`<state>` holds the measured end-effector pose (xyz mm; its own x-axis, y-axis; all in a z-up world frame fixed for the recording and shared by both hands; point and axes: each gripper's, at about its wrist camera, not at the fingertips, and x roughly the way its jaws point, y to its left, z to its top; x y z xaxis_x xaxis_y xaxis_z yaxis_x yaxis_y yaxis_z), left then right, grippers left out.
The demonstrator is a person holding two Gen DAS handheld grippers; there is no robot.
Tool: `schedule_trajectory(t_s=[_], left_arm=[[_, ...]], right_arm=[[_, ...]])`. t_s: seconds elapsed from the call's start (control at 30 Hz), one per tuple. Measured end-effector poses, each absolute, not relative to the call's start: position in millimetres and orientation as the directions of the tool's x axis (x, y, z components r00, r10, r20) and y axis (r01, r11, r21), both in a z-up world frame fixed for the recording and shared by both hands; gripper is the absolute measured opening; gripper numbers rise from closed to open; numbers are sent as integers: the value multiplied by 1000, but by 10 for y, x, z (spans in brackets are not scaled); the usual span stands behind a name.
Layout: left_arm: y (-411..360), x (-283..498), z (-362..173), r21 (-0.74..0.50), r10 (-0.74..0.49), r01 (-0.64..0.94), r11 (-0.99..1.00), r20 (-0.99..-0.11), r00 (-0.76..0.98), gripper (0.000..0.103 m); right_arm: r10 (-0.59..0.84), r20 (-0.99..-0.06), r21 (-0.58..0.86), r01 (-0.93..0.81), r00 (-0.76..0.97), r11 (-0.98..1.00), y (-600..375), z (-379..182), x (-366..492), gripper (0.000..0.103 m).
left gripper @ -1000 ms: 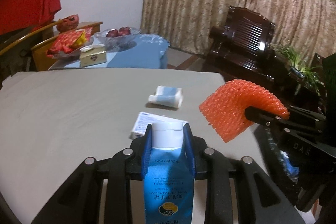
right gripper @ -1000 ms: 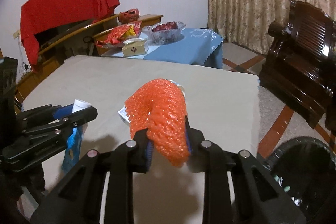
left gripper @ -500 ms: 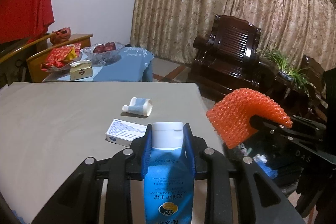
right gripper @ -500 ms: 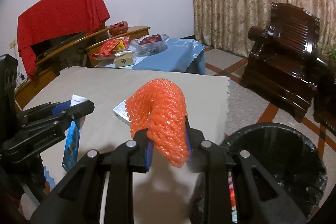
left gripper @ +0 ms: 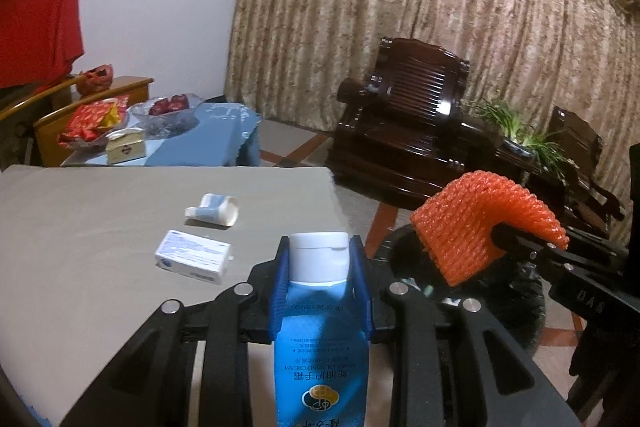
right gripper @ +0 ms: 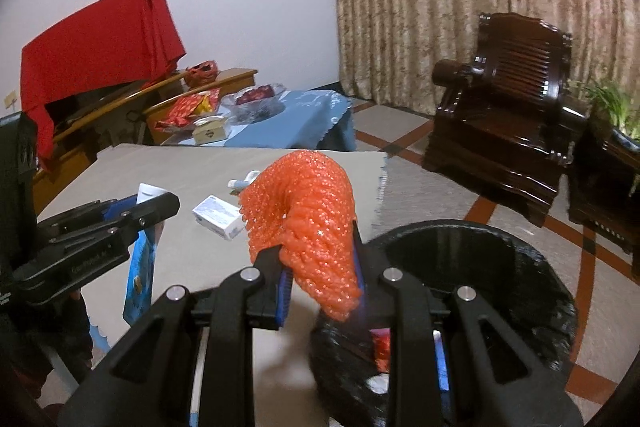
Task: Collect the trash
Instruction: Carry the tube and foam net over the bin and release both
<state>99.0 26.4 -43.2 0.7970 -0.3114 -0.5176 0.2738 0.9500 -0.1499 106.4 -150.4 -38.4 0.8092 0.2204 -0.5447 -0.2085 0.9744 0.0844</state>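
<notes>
Right gripper (right gripper: 318,269) is clamped on an orange foam net (right gripper: 308,223), pinched at its middle so both ends flop over. It hangs just above the near rim of the black bin (right gripper: 500,255), prob. lined up for a drop; some scraps already lie inside.

Left gripper (left gripper: 320,291) grips a blue hand cream tube (left gripper: 320,351), pads on the shoulder right below the white cap, so the tube body trails back toward the camera. It sits over the table edge, w/ the bin just beyond, so it's likely next in line for dumping.

Still lying on the grey table (left gripper: 80,227): a small white box (left gripper: 194,261) and, a bit further back, a squashed white tube (left gripper: 214,211), apart from each other. Those look like the remaining trash.

Both loads are light and floppy; letting go only once they're fully over the bin opening seems safest.
</notes>
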Motion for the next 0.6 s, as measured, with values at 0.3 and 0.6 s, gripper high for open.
schedule_trajectory(t_s=[0.3,0.6], left_arm=[[-230,870,-421,-133,-372,356,925,-513,774,29],[-654,839,-405,-124,-432,433,893,-509,745,29]], right_arm=[[137,-529,93,-103,838,990,-2025,-394,772,23],[52,-526,98,0,849,995,-2473,-484,573,23]])
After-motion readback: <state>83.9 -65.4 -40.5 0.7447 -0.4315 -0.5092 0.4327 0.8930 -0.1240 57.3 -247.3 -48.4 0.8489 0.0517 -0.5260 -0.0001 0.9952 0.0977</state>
